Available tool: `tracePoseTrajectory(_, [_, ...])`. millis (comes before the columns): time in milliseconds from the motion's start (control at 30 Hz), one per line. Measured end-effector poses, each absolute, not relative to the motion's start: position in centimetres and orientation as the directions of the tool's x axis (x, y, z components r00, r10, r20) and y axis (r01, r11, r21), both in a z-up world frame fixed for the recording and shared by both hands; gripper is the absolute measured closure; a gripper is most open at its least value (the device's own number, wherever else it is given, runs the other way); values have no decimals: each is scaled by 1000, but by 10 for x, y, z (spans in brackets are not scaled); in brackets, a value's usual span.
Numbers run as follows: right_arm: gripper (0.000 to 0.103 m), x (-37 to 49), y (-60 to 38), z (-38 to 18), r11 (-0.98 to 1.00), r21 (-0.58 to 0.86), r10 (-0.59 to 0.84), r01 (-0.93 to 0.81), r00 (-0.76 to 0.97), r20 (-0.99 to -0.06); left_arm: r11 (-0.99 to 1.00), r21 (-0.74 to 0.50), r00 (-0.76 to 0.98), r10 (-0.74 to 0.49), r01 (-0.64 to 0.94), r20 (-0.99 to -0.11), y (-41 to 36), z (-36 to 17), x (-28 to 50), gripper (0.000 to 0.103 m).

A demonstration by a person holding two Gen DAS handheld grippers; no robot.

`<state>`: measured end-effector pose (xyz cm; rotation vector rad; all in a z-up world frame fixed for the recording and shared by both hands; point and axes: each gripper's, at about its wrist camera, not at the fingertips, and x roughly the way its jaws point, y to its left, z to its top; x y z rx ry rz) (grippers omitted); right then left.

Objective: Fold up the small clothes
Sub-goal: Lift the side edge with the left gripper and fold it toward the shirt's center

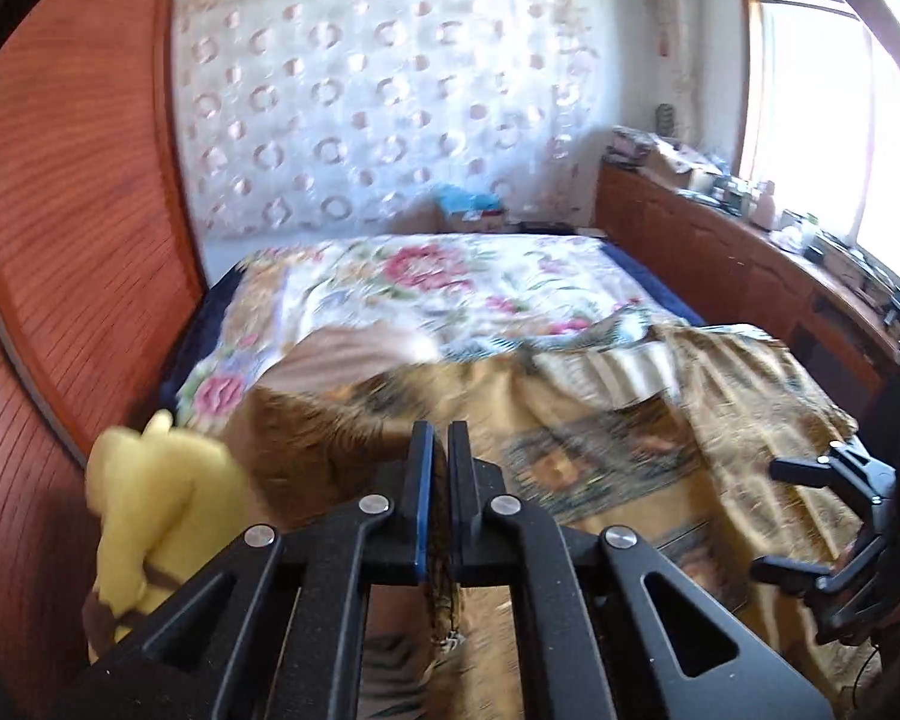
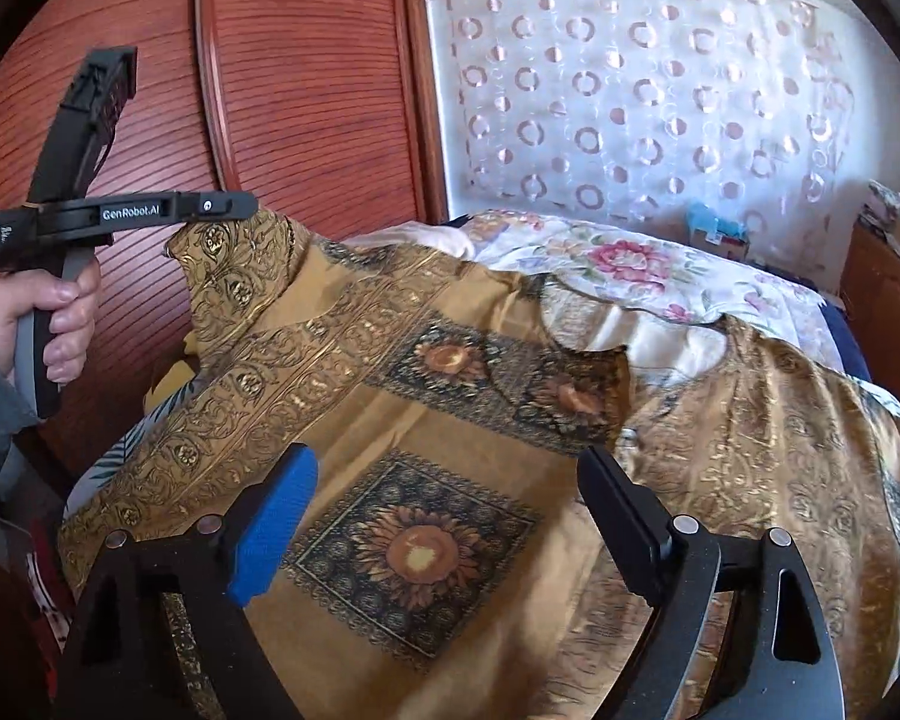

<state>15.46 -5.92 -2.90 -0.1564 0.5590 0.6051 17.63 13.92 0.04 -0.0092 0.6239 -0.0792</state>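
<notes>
A gold-brown patterned garment (image 2: 450,396) with sunflower squares lies spread over the near part of the bed; it also shows in the left wrist view (image 1: 600,438). My left gripper (image 1: 441,450) is shut on a corner of this garment and holds it lifted at the left side; in the right wrist view the left gripper (image 2: 234,207) pinches the raised cloth peak. My right gripper (image 2: 450,504) is open and empty, just above the garment's sunflower square. It shows at the right edge of the left wrist view (image 1: 810,516).
The bed (image 1: 450,276) carries a floral sheet. A red wooden wardrobe (image 2: 270,90) stands at the left. A yellow plush toy (image 1: 144,510) lies at the bed's left side. A cluttered wooden cabinet (image 1: 750,240) runs along the right under the window.
</notes>
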Motion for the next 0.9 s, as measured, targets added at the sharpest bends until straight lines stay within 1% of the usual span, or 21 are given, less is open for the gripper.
tracePoseTrajectory(100, [13,153,-70,-27,824,39,493,-565,682,-540,993,-16,808,-105,117,-580,109,10,182,97])
tracePoseTrajectory(167, [13,154,-76,-27,827,58,496,-559,677,-543,989,-29,801,-132,143,-584,97,12,180,97])
tracePoseTrajectory(233, [13,154,-81,-27,833,69,491,-549,676,-549,983,-42,797,-168,177,-580,90,13,175,91])
tracePoseTrajectory(300, [13,154,-82,-28,834,69,489,-548,674,-554,983,-36,798,-168,181,-579,88,13,168,79])
tracePoseTrajectory(333, [13,154,-82,-28,833,69,489,-549,673,-555,983,-44,796,-171,180,-580,92,12,164,75])
tracePoseTrajectory(400, [13,153,-79,-25,829,71,494,-555,665,-561,984,-61,801,-173,169,-574,100,12,156,56])
tracePoseTrajectory(433, [13,152,-77,-24,824,74,500,-562,660,-560,986,-62,805,-164,157,-570,106,11,151,53])
tracePoseTrajectory(467, [13,152,-75,-23,818,75,508,-570,656,-558,988,-56,807,-148,141,-572,109,10,147,47])
tracePoseTrajectory(500, [15,153,-71,-22,813,73,514,-577,654,-555,991,-51,810,-132,125,-572,114,8,142,37])
tracePoseTrajectory(567, [18,157,-62,-22,797,68,529,-600,640,-557,994,-55,821,-112,97,-559,128,4,127,28])
tracePoseTrajectory(633, [20,160,-53,-23,779,66,547,-624,624,-558,995,-55,826,-95,78,-556,138,-2,113,25])
tracePoseTrajectory(667, [23,164,-50,-22,770,63,554,-635,617,-559,997,-52,828,-81,62,-556,143,-6,107,22])
tracePoseTrajectory(733, [26,172,-33,-22,747,52,569,-663,596,-566,998,-53,827,-57,33,-559,153,-13,96,21])
tracePoseTrajectory(800, [32,181,-13,-23,726,31,577,-687,584,-571,998,-66,828,-43,7,-560,164,-20,85,19])
tracePoseTrajectory(867, [35,192,4,-25,708,22,586,-705,571,-576,997,-74,825,-27,-18,-564,172,-28,77,19])
tracePoseTrajectory(900, [38,196,15,-27,698,22,591,-716,558,-582,997,-77,825,-23,-25,-565,174,-31,74,19])
